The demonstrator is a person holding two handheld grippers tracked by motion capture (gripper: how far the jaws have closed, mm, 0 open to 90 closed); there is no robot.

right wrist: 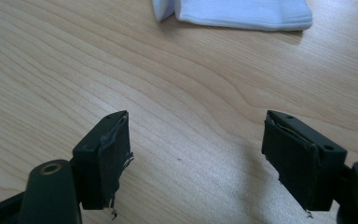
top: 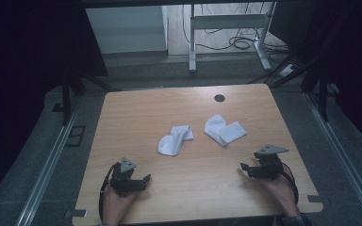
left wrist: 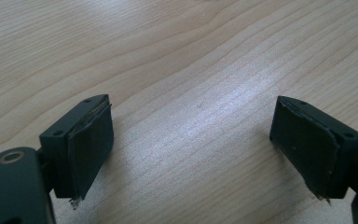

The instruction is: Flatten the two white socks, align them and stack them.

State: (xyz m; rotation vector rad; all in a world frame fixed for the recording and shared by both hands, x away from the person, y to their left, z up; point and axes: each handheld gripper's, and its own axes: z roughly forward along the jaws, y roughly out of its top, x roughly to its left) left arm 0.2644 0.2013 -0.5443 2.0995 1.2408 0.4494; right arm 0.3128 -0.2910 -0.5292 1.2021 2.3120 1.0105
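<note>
Two white socks on the wooden tabletop (top: 136,117), both crumpled and folded: left sock (top: 175,139) ahead of the left tool (top: 143,181), right sock (top: 223,129) ahead of the right tool (top: 244,168); in the right gripper view cut off at the top edge. Both tools gaping wide, gripping nothing, low over bare wood

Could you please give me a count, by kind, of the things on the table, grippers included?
White socks: 2, the left sock and the right sock.
Black grippers: 2, the left gripper and the right gripper, both open and empty.
Total: 4.
</note>
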